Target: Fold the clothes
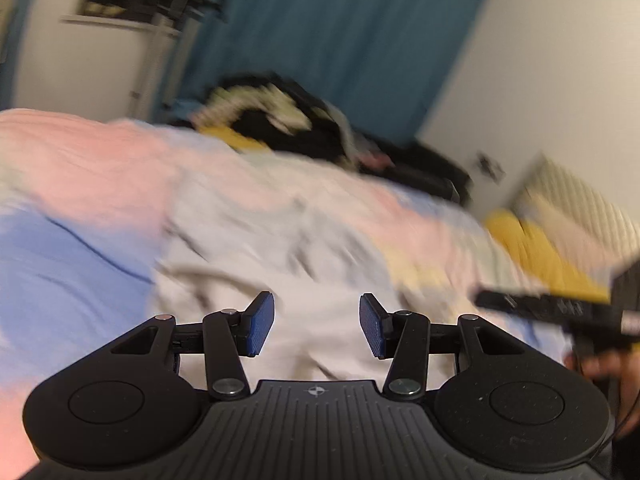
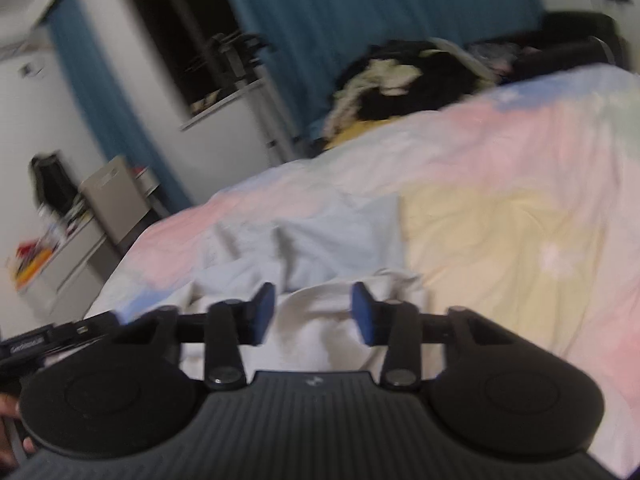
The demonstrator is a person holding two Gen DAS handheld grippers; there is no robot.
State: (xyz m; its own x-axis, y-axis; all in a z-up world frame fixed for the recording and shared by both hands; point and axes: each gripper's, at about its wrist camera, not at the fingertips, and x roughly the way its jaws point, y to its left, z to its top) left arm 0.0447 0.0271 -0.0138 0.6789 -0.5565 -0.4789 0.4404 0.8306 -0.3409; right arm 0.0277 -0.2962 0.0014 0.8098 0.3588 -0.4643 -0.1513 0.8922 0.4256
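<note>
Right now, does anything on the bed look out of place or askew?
The white garment lies rumpled and unfolded on the pastel bedspread, and a dark heap of clothes sits jumbled at the far end. Both frames are blurred; no damage visible.

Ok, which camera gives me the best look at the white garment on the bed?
The left wrist view: the white garment spreads widely ahead of the open tongs, though blurred. The right wrist view shows only a bunched edge between its open tongs.
</note>
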